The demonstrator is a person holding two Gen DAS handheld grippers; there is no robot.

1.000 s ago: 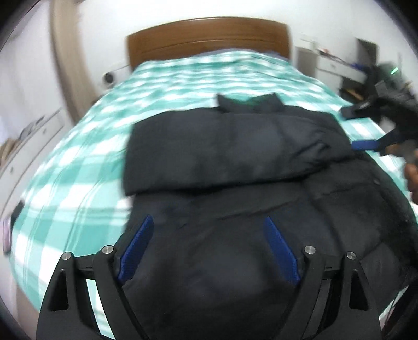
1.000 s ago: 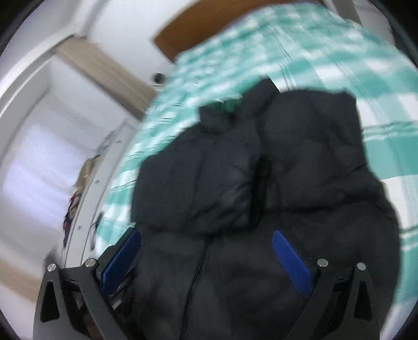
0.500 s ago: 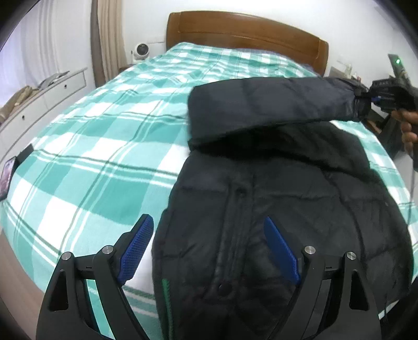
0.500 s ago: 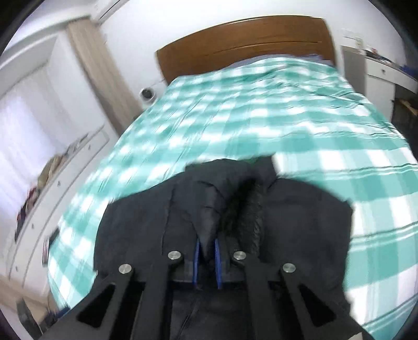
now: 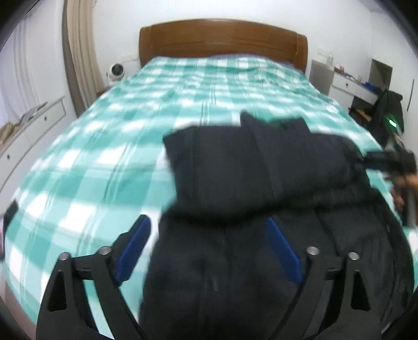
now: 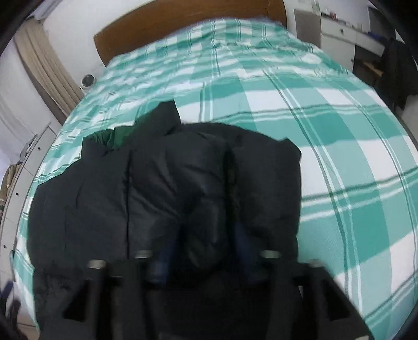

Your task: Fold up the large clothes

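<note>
Green-checked bed (image 5: 109,167); black padded jacket (image 5: 235,183) lying on it.

Bedroom — white walls (image 5: 183,10); wooden headboard (image 5: 222,36); beige curtain (image 5: 78,52).

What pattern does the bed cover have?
The bed cover has a teal-and-white check pattern, clearest in the left wrist view.

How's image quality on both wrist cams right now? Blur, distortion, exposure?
Left wrist: motion blur smears the checked bedspread and black jacket; left gripper sharper; headboard bows from fisheye, corners vignetted. Right wrist: right gripper heavily blurred, its fingers barely distinct around a jacket fold; bedspread lines curve strongly. Both: even indoor light, no glare, jacket detail crushed dark.
</note>
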